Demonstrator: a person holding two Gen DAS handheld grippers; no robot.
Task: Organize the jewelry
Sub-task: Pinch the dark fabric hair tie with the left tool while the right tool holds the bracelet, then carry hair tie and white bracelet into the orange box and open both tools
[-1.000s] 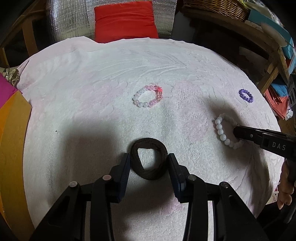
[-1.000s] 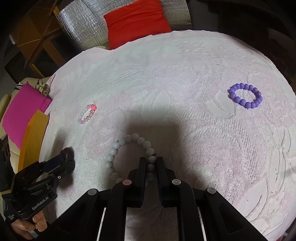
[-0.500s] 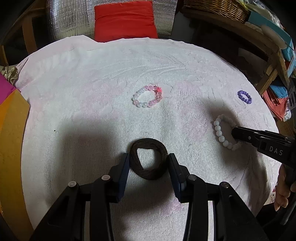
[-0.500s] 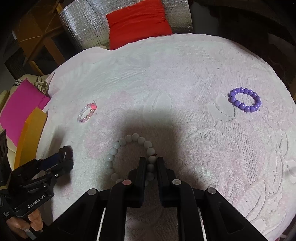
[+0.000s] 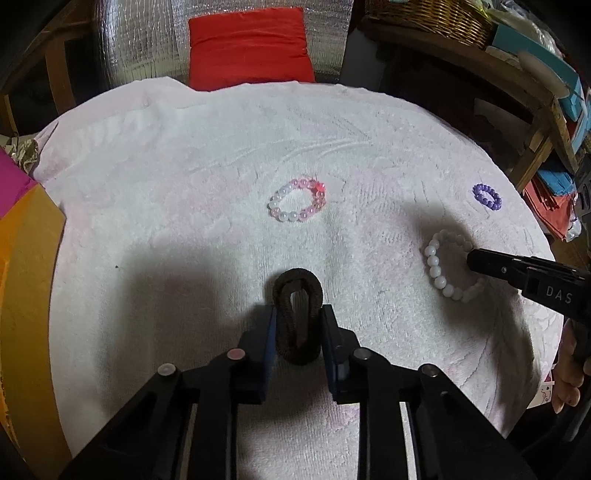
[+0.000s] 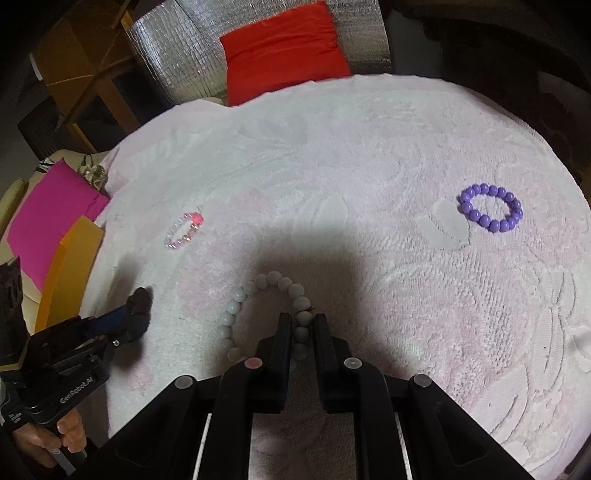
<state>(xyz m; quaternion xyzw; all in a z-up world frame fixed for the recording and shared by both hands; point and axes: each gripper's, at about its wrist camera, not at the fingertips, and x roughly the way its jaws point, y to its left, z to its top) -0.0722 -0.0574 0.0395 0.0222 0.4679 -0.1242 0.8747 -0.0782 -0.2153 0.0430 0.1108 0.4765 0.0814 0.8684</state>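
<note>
My left gripper [image 5: 297, 314] is shut on a dark brown fabric hair tie [image 5: 297, 295], squeezed into a narrow loop on the white towel [image 5: 184, 192]. My right gripper [image 6: 302, 322] is shut on the right side of a white bead bracelet [image 6: 236, 299]; the bracelet also shows in the left wrist view [image 5: 434, 264], with the right gripper [image 5: 476, 258] on it. A pink-and-white bead bracelet [image 5: 297, 199] lies at the towel's middle. A purple bead bracelet [image 6: 489, 207] lies at the right, apart from both grippers.
A red cushion [image 5: 249, 48] and silver foil backing stand behind the towel. Pink and orange boxes [image 6: 55, 229] sit at the left edge. A wooden shelf with a wicker basket [image 5: 428, 16] is at the right rear.
My left gripper has closed on the hair tie, squeezing it from a round loop into a narrow one. The right gripper stays shut on the white bracelet, barely moved.
</note>
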